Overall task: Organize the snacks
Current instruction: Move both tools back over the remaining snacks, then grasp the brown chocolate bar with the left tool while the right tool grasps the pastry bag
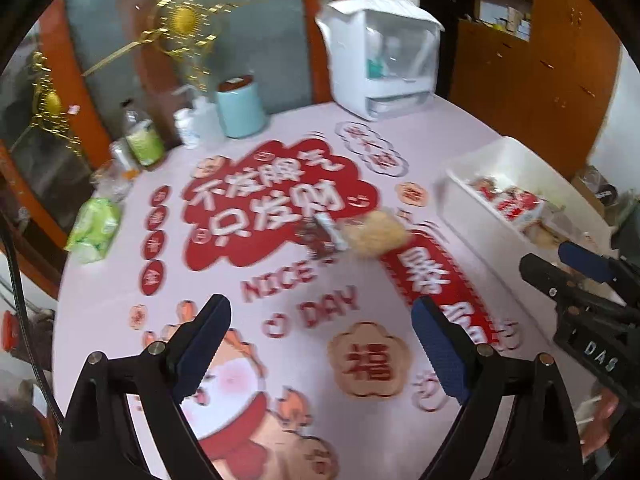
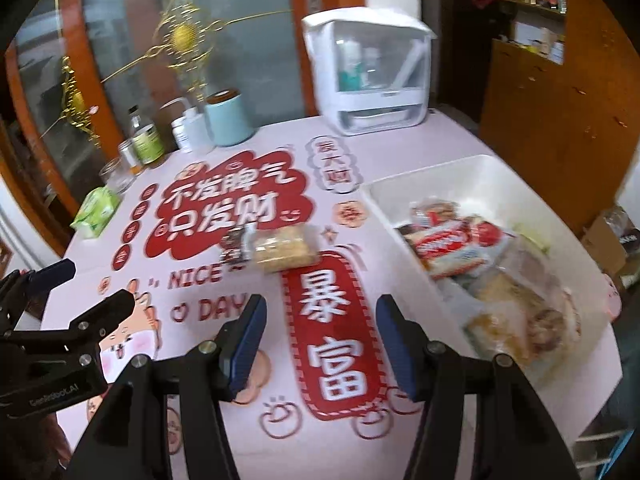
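Note:
Two loose snacks lie mid-table on the printed cloth: a pale crumbly pack (image 1: 374, 236) (image 2: 284, 252) and, touching its left side, a dark brown pack (image 1: 316, 236) (image 2: 236, 246). A white bin (image 1: 472, 168) (image 2: 460, 176) at the right holds several wrapped snacks (image 2: 452, 244). My left gripper (image 1: 320, 320) (image 2: 98, 284) is open and empty, hovering short of the loose packs. My right gripper (image 2: 320, 320) (image 1: 546, 258) is also open with only cloth between its fingers, between the packs and the bin.
At the table's back stand a white lidded organizer (image 1: 380, 60), a teal canister (image 1: 240, 108), a pump bottle (image 1: 200, 120) and a green-labelled bottle (image 1: 142, 140). A green tissue pack (image 1: 94, 232) lies at the left edge. Wooden cabinets rise behind.

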The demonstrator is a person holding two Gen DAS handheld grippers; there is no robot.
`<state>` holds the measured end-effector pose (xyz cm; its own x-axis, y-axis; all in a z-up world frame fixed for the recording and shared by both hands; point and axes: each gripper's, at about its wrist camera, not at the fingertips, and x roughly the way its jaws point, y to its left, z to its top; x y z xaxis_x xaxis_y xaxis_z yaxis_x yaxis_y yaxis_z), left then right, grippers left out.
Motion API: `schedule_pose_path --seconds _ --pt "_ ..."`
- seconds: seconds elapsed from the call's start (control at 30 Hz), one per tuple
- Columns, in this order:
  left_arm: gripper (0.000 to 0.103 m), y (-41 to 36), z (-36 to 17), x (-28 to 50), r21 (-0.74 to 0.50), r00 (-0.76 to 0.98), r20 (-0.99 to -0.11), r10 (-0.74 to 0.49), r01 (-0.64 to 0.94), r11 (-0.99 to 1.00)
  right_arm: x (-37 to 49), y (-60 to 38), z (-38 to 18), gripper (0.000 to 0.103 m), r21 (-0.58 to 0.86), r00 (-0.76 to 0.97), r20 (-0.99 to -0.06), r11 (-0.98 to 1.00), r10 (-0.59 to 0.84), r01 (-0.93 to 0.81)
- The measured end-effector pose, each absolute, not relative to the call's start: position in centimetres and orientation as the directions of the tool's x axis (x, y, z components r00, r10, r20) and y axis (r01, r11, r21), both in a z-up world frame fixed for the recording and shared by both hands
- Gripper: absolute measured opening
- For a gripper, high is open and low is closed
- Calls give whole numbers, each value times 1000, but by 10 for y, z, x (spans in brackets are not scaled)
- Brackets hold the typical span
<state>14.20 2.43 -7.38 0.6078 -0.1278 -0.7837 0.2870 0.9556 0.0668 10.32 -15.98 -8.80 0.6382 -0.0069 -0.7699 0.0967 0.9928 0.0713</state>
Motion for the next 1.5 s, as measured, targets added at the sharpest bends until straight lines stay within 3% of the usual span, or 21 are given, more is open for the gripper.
schedule_pose_path --seconds 0.13,0.17,0.2,0.27,0.53,0.77,1.0,1.07,1.13,1.27,1.5 --pt "91 45 -74 150 113 590 -803 -84 289 951 125 -148 -86 58 85 638 -769 996 47 29" --pt "91 50 -73 156 105 564 -821 -90 304 947 133 -147 -85 61 92 633 -771 996 67 7" --pt "91 52 -72 160 89 545 -832 -104 318 944 140 -147 -84 71 98 629 -773 995 81 -8" --pt "91 58 -65 172 80 533 -838 -114 328 941 155 -147 -81 77 111 620 -776 993 111 -38" --pt "91 48 -38 253 147 595 -800 -79 321 935 231 -141 -96 84 28 598 -795 991 103 -133" --pt "91 20 -91 330 96 512 -855 -83 312 945 270 -138 -161 85 73 497 -857 986 138 -149" --pt "91 6 -159 359 43 386 -919 -75 288 957 278 -123 -208 85 50 439 -889 980 131 -191" --pt "91 4 -171 361 40 369 -927 -73 289 957 283 -123 -216 89 63 426 -894 979 141 -191" --pt "91 4 -178 362 35 356 -931 -76 296 955 286 -127 -221 89 99 413 -895 978 167 -182" --pt "91 -1 -190 364 19 328 -941 -86 304 953 284 -142 -221 72 140 411 -892 980 187 -142" --pt "91 -9 -207 367 -27 268 -957 -116 314 949 266 -155 -219 71 128 412 -898 988 151 -84"
